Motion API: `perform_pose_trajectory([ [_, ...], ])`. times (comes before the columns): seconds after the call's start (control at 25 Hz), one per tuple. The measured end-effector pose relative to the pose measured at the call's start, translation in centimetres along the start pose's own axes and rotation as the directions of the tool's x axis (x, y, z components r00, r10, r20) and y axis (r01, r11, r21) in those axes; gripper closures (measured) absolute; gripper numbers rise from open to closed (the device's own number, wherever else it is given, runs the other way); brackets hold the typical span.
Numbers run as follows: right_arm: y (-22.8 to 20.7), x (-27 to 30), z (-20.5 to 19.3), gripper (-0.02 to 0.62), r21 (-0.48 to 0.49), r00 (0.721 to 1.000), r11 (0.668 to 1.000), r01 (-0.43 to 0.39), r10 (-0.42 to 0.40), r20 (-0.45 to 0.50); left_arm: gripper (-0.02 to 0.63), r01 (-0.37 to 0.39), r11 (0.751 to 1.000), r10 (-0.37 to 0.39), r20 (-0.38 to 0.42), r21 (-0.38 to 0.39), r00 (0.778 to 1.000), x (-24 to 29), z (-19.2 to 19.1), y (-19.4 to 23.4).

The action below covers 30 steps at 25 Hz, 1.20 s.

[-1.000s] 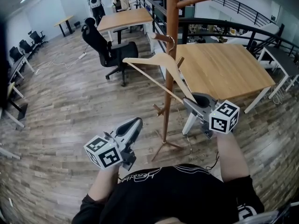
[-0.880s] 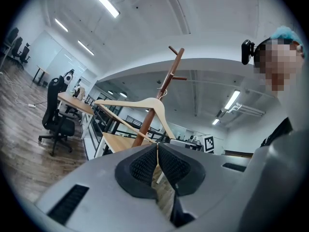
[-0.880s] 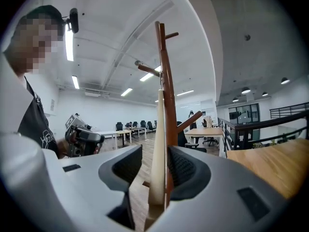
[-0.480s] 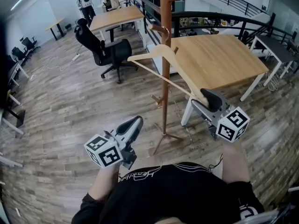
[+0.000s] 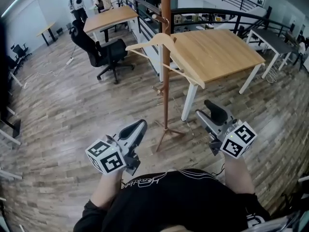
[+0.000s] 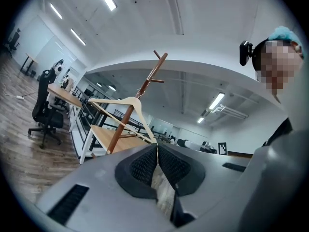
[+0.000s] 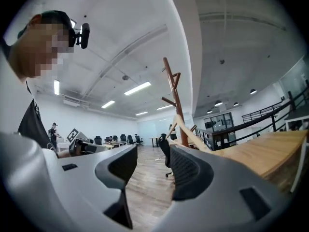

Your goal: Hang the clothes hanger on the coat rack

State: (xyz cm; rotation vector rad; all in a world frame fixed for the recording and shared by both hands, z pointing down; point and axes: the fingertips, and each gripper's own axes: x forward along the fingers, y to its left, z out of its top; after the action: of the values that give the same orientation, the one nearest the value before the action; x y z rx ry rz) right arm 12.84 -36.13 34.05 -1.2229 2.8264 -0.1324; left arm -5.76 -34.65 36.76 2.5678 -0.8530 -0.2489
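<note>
The clothes hanger is on the coat rack: a pale wooden hanger with a thin crossbar. Its hook sits at one of the short side pegs high on the brown pole, and its shoulders spread to both sides of the pole. In the head view the arm on the right slopes lower, over the edge of the wooden table that stands just behind the rack. Neither gripper touches the hanger or the rack; both are held low and near the person's body, well apart from the pole and pointing roughly level toward it. The right gripper is to the right of the rack's splayed feet. Its jaws stand wide apart with only the wooden floor and the far room showing in the gap (its own view shows the hanger and the pole beyond the right-hand jaw, not between the two). The left gripper is to the left of the feet, its two dark ribbed pads pressed together along a single seam and nothing caught between them. In its own view the hanger and the rack rise above the closed tips, farther off. A black office chair stands beyond the rack on the left, beside a second wooden desk, and a dark railing runs behind the table
</note>
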Motion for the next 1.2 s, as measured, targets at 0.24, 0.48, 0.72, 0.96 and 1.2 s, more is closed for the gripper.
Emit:
perform_pose_trajectory([
  [0.24, 7.1, -3.1, -3.2, 0.496, 0.043, 0.998, 0.998, -0.049, 0.051, -0.033, 0.592, 0.047, 0.999, -0.047, -0.020, -0.006, 0.999, -3.5, -2.2, -2.9],
  [0.48, 13.5, -6.5, -6.2, 0.535, 0.111, 0.994, 0.991, -0.080, 0.087, -0.062, 0.592, 0.093, 0.995, -0.094, -0.044, -0.029, 0.995, -6.0, -4.8, -6.5],
  [0.72, 17.8, -9.1, -8.1, 0.548, 0.195, 0.991, 0.974, -0.112, 0.125, -0.057, 0.592, 0.121, 0.991, -0.124, -0.066, -0.053, 0.990, -8.0, -7.2, -8.6],
  [0.96, 19.6, -10.6, -8.7, 0.555, 0.198, 0.988, 0.974, -0.113, 0.131, -0.084, 0.592, 0.135, 0.989, -0.140, -0.072, -0.067, 0.988, -8.8, -8.1, -10.1],
  [1.2, 20.0, -10.8, -8.6, 0.555, 0.188, 0.980, 0.971, -0.148, 0.170, -0.107, 0.592, 0.131, 0.989, -0.134, -0.060, -0.062, 0.989, -8.4, -7.9, -11.3],
])
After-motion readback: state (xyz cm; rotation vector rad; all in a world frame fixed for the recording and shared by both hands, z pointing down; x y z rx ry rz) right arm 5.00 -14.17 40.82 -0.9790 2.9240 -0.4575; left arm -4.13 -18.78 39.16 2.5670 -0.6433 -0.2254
